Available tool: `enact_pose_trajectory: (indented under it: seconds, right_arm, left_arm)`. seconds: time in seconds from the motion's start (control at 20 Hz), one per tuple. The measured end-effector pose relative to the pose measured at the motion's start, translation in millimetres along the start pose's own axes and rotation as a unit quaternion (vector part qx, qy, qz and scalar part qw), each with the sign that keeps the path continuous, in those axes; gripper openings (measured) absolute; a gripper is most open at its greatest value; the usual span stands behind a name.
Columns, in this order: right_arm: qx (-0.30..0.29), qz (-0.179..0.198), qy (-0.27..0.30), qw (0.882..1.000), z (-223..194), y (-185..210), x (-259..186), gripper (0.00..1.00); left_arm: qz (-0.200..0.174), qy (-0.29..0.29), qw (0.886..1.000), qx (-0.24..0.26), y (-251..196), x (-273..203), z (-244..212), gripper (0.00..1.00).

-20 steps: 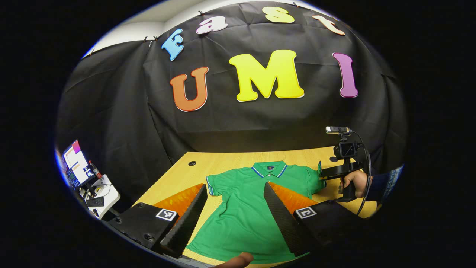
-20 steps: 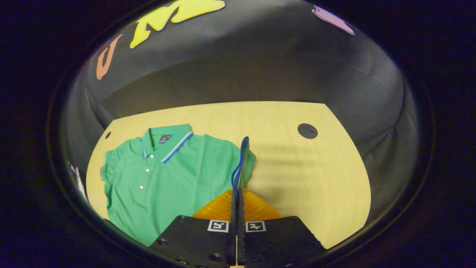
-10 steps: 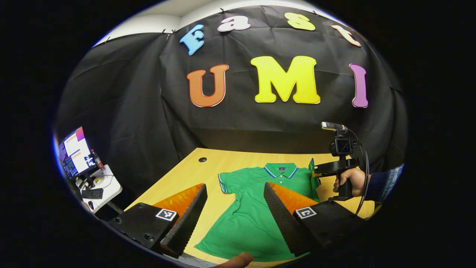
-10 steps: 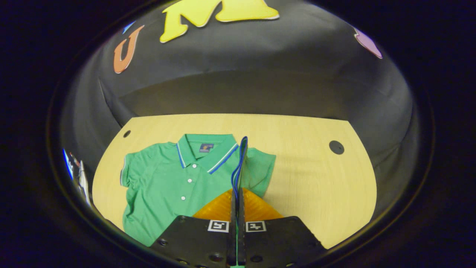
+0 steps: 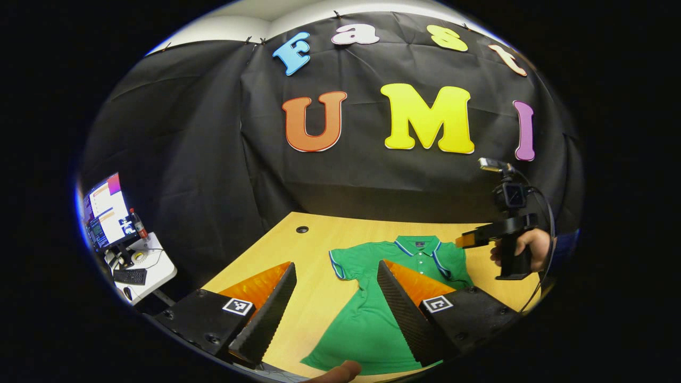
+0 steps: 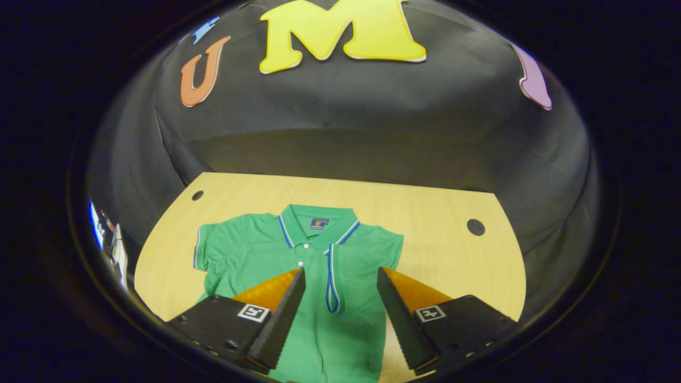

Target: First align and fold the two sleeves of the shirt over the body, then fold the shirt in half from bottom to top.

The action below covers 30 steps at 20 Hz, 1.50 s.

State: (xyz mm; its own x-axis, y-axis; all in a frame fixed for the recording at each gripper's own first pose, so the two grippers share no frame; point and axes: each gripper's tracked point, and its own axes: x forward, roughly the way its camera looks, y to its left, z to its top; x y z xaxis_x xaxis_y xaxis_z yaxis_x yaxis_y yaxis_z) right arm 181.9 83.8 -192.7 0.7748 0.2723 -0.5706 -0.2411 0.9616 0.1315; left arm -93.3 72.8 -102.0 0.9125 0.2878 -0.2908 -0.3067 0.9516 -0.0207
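Lying flat on the wooden table (image 6: 441, 213), the green polo shirt (image 6: 255, 255) has its collar toward the far edge, near the black cloth wall (image 6: 346, 138). In the right gripper view, one sleeve (image 6: 335, 276) is folded over the body, its striped cuff beside the button placket; the other sleeve (image 6: 205, 250) lies spread toward the table's left edge. The right gripper (image 6: 340, 290) hangs above the folded sleeve with fingers apart, holding nothing. The left gripper (image 5: 336, 284) is also spread wide, above the shirt's lower half. In its view a hand (image 5: 524, 246) grips the other gripper's handle, seemingly just past the shirt's right side. A monitor (image 5: 104, 210) stands off the table's left edge.
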Motion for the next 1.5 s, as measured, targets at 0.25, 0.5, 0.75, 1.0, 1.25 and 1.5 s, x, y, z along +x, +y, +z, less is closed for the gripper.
enact_pose_trajectory:
  seconds: [0.25,0.5,0.75,1.0,1.25,1.5]
  right_arm:
    - [0.0,-0.032,-0.04,0.999,13.0,-3.2,-48.3,0.95]
    - [0.001,-0.066,-0.085,0.994,16.8,-4.7,-117.9,0.94]
    - [0.009,-0.107,-0.115,0.988,-5.1,-2.2,-182.8,0.94]
    - [0.007,-0.129,-0.118,0.985,-43.6,9.4,-242.6,0.97]
    - [0.015,-0.132,-0.099,0.986,-84.2,8.8,-278.7,0.95]
    - [0.033,-0.137,-0.096,0.985,-84.0,-6.2,-291.5,0.96]
  left_arm:
    - [-0.008,0.036,0.999,0.001,21.0,51.0,-20.7,1.0]
    - [-0.049,0.105,0.993,-0.003,10.7,134.3,-65.3,1.0]
    - [-0.071,0.15,0.986,0.007,-7.7,218.3,-102.0,1.0]
    - [-0.059,0.206,0.977,-0.009,-26.3,282.2,-137.1,0.93]
    - [-0.042,0.249,0.966,-0.061,-26.5,303.2,-152.9,0.71]
    - [-0.042,0.291,0.955,-0.034,-23.9,306.9,-171.1,0.41]
